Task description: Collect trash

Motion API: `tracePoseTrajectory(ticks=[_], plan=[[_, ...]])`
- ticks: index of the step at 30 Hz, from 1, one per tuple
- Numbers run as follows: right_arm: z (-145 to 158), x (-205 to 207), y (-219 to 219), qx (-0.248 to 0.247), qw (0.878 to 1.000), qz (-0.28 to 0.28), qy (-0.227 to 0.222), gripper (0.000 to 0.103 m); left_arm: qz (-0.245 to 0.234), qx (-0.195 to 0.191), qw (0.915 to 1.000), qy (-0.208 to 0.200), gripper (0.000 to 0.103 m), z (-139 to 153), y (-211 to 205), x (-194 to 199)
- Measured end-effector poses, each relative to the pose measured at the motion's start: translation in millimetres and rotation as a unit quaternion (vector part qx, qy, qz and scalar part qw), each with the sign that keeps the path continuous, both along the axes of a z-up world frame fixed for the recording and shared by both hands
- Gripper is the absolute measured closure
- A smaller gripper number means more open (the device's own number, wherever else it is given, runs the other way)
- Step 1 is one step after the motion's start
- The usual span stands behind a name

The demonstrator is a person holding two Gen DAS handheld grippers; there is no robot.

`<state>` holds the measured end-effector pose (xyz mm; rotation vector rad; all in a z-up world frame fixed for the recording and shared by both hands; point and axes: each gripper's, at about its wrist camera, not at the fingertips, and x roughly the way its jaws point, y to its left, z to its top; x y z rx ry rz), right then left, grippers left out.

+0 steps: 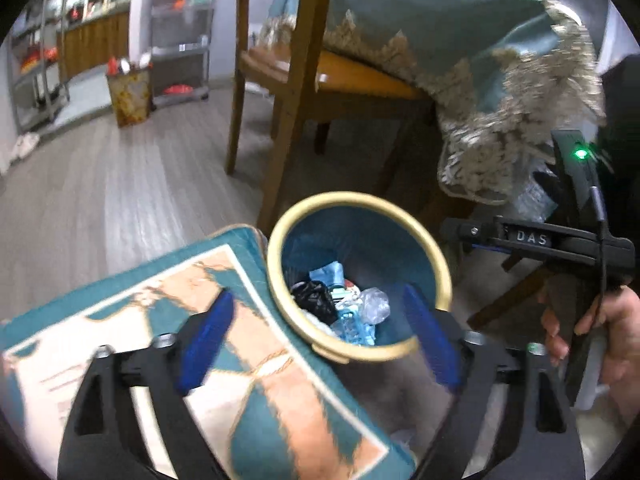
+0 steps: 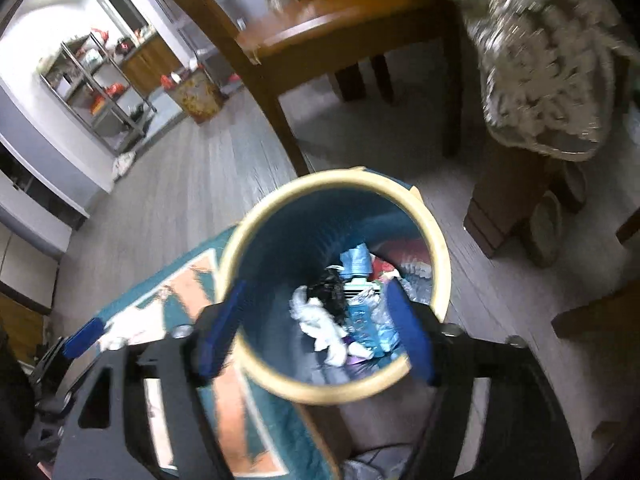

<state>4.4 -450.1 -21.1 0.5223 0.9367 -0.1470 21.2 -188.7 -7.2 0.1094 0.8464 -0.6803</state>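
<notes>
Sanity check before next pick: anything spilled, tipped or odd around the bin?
No spill stands out. The trash bin stands with its rim at the corner of the rug; wrappers and a crushed plastic bottle lie inside it. Left gripper and right gripper are both open and empty above it.

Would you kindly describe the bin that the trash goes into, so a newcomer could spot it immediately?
Find the wooden chair beside the table draped in a teal lace-edged tablecloth. In front of it, at the edge of the teal and orange patterned rug, stands the round teal wastebasket. Its pale yellow rim distinguishes it from the distant square patterned bin.
</notes>
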Motion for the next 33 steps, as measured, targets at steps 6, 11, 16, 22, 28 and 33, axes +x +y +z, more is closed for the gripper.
tracePoseTrajectory(ticks=[6, 11, 16, 22, 28, 33], plan=[[25.4, -66.4, 47.5, -0.074, 0.997, 0.018, -0.021, 0.006, 0.031, 0.054, 0.9968, -0.05, 0.005, 37.0, 44.2, -47.8], [19.2, -91.3, 69.6, -0.102, 0.994, 0.027, -0.013, 0.006, 0.096, 0.047, 0.9921, -0.066, 0.005, 39.0, 76.2, -70.4], [17.8, -86.7, 84.6, -0.112, 0.993, 0.025, -0.039, 0.006, 0.115, 0.053, 0.9894, -0.071, 0.005, 33.2, 70.5, -66.0], [22.0, -83.9, 90.7, -0.126, 0.99, 0.03, -0.05, 0.006, 0.105, 0.039, 0.9927, -0.045, 0.005, 20.8, 62.4, -58.8], [25.5, -82.9, 83.6, -0.143, 0.988, 0.014, -0.056, 0.006, 0.08, 0.067, 0.9915, -0.078, 0.005, 17.9, 46.3, -65.7], [23.4, -81.3, 78.4, -0.138, 0.989, 0.003, -0.049, 0.006, 0.068, 0.072, 0.9921, -0.077, 0.005, 14.9, 40.5, -67.1]])
